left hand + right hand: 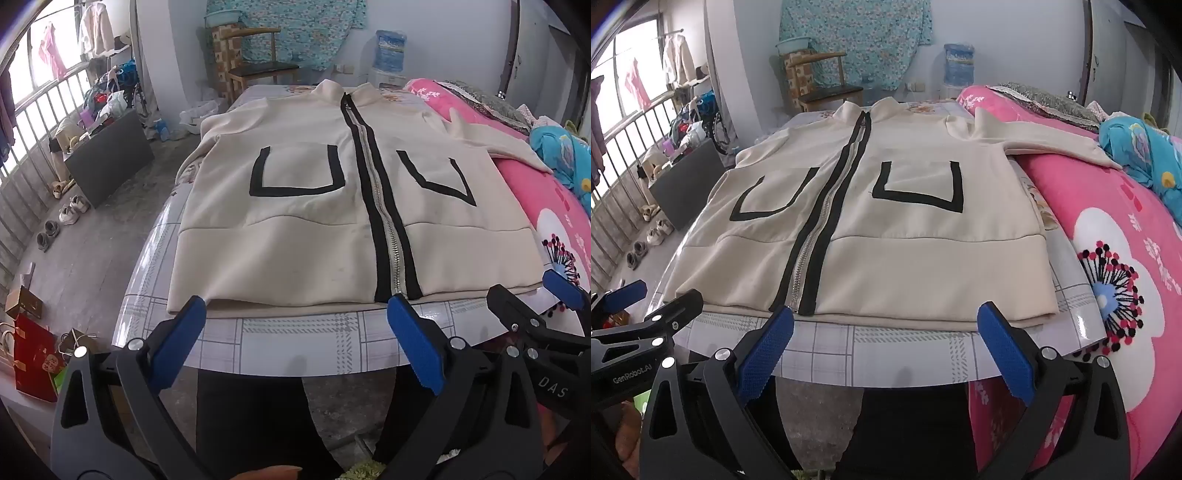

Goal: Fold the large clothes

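a: how are the two tools standing?

b: the left hand-held gripper (pixel 295 332) and right hand-held gripper (pixel 886 341) are both hovering spread wide, gripping nothing, just short of the bench (pixel 295 339) edge.

a: and the garment?

b: one cream jacket (pixel 886 229) is lying flat, zipped, hem at the near edge, its two black-trimmed pockets facing up; one sleeve is draping onto the pink quilt (pixel 1108 229).

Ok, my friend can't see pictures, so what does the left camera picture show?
A cream zip-up jacket lies flat, zipped, on a checked table, hem nearest the camera. The left gripper hovers open just short of the hem, holding nothing. A pink quilt sits to the right.
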Demonstrator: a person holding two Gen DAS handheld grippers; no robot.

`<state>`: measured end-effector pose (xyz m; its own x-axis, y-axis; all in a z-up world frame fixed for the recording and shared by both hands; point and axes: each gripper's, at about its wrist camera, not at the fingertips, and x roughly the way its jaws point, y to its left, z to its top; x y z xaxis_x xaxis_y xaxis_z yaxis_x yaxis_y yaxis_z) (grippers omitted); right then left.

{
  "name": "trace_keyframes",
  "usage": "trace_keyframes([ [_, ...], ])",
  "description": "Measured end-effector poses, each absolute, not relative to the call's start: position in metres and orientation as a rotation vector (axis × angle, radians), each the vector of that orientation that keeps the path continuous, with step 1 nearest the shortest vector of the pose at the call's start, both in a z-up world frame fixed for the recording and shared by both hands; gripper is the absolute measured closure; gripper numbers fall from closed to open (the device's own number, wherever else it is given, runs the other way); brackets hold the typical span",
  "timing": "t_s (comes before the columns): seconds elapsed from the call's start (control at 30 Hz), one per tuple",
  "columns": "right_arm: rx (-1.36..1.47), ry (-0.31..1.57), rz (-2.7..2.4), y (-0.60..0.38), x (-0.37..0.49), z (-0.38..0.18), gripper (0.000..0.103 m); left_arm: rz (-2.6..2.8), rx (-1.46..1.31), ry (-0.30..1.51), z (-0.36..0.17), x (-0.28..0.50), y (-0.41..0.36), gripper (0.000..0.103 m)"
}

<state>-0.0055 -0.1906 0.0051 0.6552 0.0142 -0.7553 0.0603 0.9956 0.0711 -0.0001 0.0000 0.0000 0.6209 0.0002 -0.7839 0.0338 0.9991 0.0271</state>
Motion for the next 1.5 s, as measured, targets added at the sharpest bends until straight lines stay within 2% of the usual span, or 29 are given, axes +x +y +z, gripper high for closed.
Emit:
trace_keyframes([
  [1.5,0.090,0.857,-0.027,-0.1891,-0.0052,0.0074,0.006,-0.014,0.020,0.903,0.0004,0.0005,0.0076,0.008],
])
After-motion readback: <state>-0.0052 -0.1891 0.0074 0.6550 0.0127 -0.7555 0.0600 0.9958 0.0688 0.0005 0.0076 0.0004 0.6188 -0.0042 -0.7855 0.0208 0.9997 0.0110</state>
